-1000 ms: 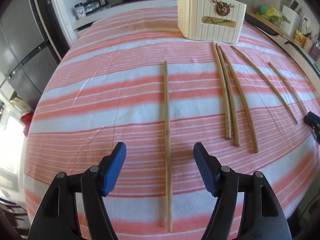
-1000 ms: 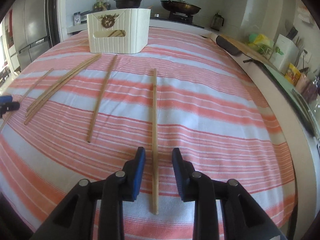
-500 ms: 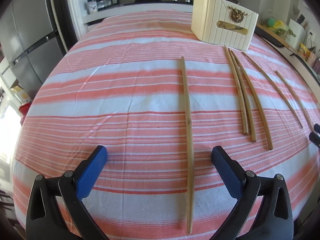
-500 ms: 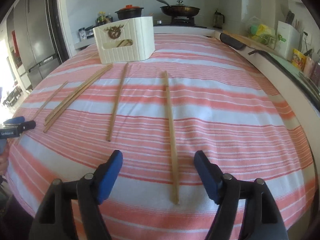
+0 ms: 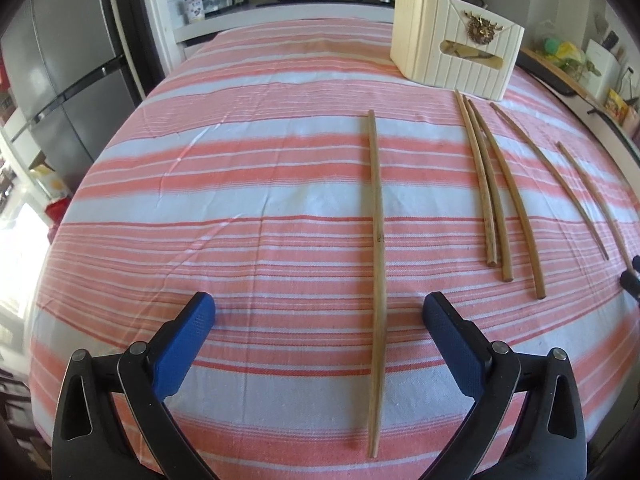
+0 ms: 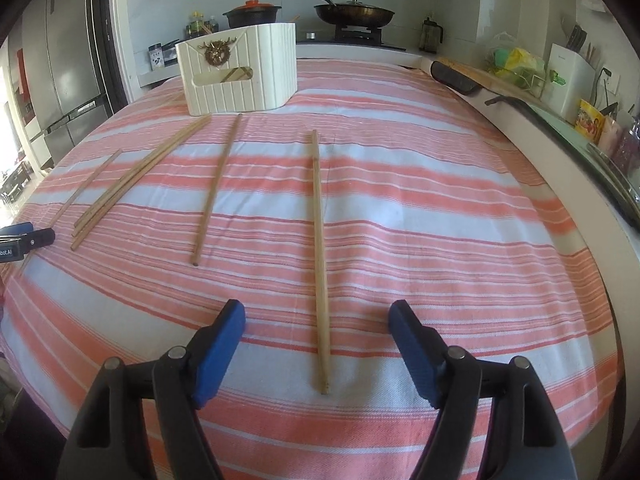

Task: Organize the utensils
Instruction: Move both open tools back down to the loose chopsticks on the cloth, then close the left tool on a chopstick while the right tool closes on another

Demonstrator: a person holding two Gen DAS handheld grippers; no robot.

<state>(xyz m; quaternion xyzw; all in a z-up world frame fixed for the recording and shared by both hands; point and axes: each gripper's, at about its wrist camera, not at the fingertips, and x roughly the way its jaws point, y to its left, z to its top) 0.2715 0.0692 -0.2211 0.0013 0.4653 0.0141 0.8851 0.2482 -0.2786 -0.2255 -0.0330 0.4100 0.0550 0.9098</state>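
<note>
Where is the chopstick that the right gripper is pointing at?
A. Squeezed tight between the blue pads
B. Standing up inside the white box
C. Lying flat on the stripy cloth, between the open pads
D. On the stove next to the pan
C. The chopstick lies flat on the striped tablecloth, and the right gripper is open, its blue pads apart on either side without touching it.

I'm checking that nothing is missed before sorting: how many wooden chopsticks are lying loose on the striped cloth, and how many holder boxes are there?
Loose chopsticks on the striped cloth: 6
Cream holder box: 1
Total: 7
More sticks show through the box's slot, but they cannot be counted.
</note>
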